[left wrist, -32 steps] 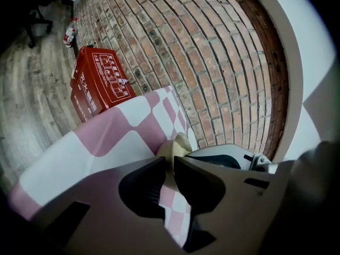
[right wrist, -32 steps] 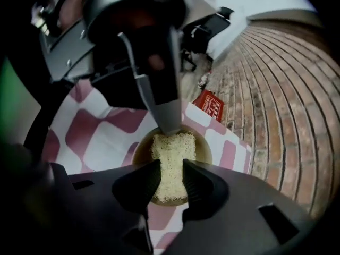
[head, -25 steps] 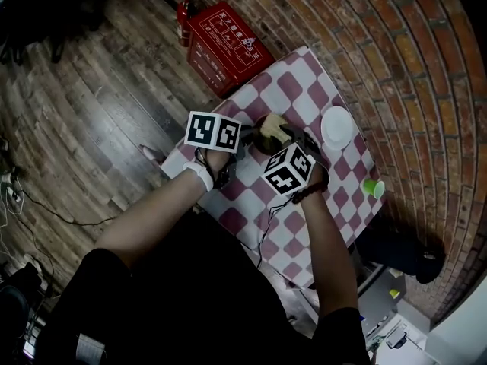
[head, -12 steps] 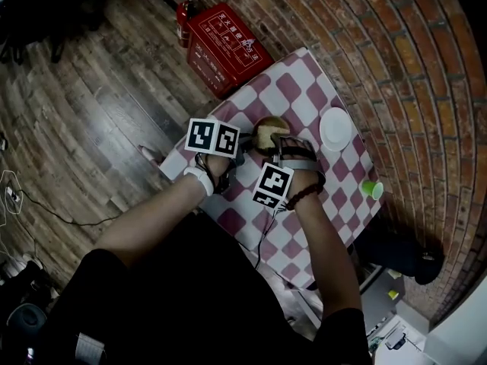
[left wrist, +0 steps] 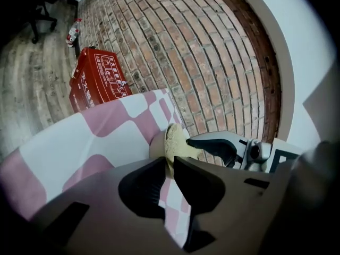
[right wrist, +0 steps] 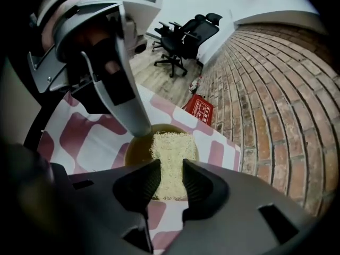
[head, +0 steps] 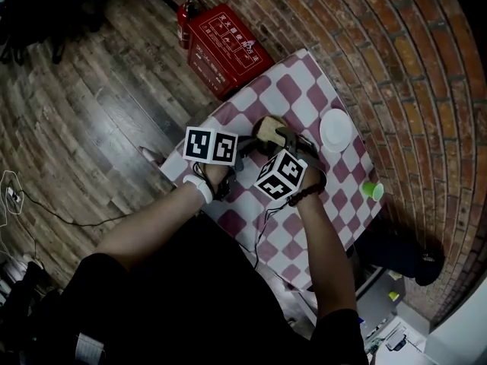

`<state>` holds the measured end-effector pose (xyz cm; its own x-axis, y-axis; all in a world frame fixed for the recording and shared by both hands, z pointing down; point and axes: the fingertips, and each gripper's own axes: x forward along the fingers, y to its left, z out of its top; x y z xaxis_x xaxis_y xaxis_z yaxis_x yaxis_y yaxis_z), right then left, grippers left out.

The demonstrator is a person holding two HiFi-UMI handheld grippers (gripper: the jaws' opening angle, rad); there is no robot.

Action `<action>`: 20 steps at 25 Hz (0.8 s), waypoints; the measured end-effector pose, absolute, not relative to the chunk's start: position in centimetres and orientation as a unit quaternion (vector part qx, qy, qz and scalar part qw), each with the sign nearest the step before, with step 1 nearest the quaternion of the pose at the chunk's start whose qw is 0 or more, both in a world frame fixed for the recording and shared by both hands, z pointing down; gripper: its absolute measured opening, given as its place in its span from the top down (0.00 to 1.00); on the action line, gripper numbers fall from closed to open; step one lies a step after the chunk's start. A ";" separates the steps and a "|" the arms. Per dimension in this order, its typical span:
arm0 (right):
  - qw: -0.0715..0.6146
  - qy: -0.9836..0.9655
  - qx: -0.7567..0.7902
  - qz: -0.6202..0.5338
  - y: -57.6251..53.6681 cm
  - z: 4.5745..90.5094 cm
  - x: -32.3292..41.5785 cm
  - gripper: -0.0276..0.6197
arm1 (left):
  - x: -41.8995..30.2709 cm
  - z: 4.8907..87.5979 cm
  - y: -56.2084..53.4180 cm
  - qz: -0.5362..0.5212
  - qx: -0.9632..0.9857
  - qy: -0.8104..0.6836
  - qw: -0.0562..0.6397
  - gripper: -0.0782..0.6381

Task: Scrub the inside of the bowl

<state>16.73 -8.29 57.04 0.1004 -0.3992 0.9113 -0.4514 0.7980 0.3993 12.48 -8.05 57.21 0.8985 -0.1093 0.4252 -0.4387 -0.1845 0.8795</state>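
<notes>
A brown bowl [head: 266,128] sits on the checked table; it also shows in the right gripper view [right wrist: 137,149] and the left gripper view [left wrist: 158,144]. My left gripper [left wrist: 169,166] is shut on the bowl's near rim, and one of its fingers [right wrist: 127,110] reaches down to that rim. My right gripper [right wrist: 171,177] is shut on a yellow scrub pad [right wrist: 170,153], which lies pressed inside the bowl. In the head view the left gripper [head: 245,149] and right gripper [head: 288,139] meet over the bowl, and their marker cubes hide part of it.
A white plate [head: 336,128] lies right of the bowl and a green cup [head: 373,190] stands near the table's right edge. The pink-and-white checked table [head: 297,90] stands against a brick wall. A red box [head: 228,48] and a fire extinguisher [head: 183,10] are on the wooden floor.
The right gripper has swung back and forth with the scrub pad in the bowl, its cube turning. The left gripper has kept its hold on the rim.
</notes>
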 end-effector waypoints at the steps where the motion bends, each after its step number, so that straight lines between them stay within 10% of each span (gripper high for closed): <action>1: 0.671 -0.669 0.319 0.015 -8.4 56.9 17.0 0.74 | 12.6 57.3 -7.8 0.138 0.759 -0.179 0.611 0.81; 20: 0.755 -0.602 0.241 -0.095 -7.9 57.9 17.2 0.74 | 12.5 56.9 -8.5 0.140 0.760 -0.184 0.607 0.81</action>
<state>17.21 -7.85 57.88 0.2568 -0.4331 0.8640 -0.1468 0.8661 0.4778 12.49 -8.49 56.95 0.8930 -0.1093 0.4365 -0.4499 -0.1954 0.8714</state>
